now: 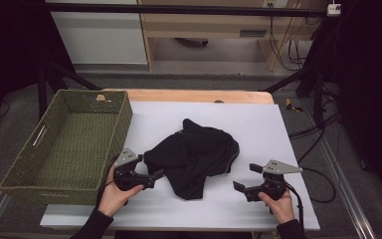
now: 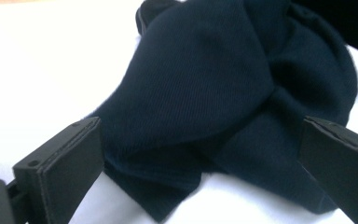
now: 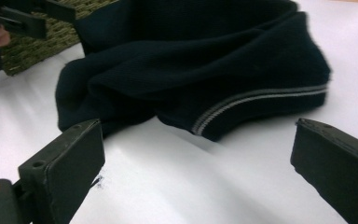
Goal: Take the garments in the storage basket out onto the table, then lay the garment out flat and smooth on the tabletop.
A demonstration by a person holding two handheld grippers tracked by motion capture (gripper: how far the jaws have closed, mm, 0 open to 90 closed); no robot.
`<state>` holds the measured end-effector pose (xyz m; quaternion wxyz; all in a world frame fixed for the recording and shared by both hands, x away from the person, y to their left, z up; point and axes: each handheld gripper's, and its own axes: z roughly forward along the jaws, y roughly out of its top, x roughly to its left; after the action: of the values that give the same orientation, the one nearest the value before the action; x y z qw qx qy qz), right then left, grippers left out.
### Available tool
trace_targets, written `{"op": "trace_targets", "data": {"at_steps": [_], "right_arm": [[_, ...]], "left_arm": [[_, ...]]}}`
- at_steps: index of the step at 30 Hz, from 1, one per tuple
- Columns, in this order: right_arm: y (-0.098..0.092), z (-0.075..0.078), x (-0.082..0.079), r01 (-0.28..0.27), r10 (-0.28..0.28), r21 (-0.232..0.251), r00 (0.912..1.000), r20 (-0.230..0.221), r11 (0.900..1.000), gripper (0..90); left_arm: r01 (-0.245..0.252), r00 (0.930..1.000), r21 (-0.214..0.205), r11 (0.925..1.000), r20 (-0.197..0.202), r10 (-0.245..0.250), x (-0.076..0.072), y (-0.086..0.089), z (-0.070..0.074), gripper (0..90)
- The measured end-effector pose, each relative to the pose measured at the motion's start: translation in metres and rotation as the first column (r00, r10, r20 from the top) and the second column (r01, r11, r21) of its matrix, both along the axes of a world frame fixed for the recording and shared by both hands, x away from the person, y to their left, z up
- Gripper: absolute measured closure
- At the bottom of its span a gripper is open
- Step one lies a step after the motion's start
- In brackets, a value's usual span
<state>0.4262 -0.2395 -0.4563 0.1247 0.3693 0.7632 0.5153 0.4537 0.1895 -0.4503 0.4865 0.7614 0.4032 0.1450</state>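
Both pairs of jaws stand wide apart, holding nothing. The left gripper (image 1: 155,174) sits just at the edge of the one dark garment (image 1: 194,155), crumpled mid-table; the right gripper (image 1: 244,178) is near its other side. One green woven basket (image 1: 64,144) stands left.

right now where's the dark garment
In the high view, the dark garment lies crumpled mid-table on the white sheet, between both grippers, right of the green basket.
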Motion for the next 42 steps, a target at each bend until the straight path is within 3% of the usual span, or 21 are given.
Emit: {"op": "trace_targets", "data": {"at_steps": [9, 18, 28, 36, 42], "right_arm": [[0.028, -0.002, -0.003, -0.045, 0.044, -0.041, 0.9989, -0.019, 0.9982, 3.9], [0.061, -0.005, -0.008, -0.108, 0.104, -0.076, 0.9935, -0.045, 0.9913, 4.5], [0.092, -0.011, -0.011, -0.148, 0.139, -0.105, 0.9865, -0.087, 0.9834, 9.9], [0.11, -0.017, -0.011, -0.127, 0.112, -0.131, 0.9873, -0.112, 0.9833, 15.7], [0.127, -0.022, -0.015, -0.128, 0.111, -0.182, 0.9888, -0.1, 0.975, 20.9]], "left_arm": [[-0.029, 0.9986, 0.016, 0.9995, -0.044, 0.029, 0.004, -0.001, -0.012, 0.4], [-0.033, 0.9969, 0.036, 0.9988, -0.07, 0.036, 0.01, 0.0, -0.023, 8.2], [-0.04, 0.9945, 0.07, 0.9967, -0.094, 0.047, 0.018, 0.001, -0.029, 29.6], [-0.055, 0.9928, 0.047, 0.9974, -0.104, 0.06, 0.023, 0.005, -0.029, 47.4], [-0.066, 0.9896, 0.041, 0.997, -0.125, 0.071, 0.025, 0.006, -0.03, 60.5]]}}
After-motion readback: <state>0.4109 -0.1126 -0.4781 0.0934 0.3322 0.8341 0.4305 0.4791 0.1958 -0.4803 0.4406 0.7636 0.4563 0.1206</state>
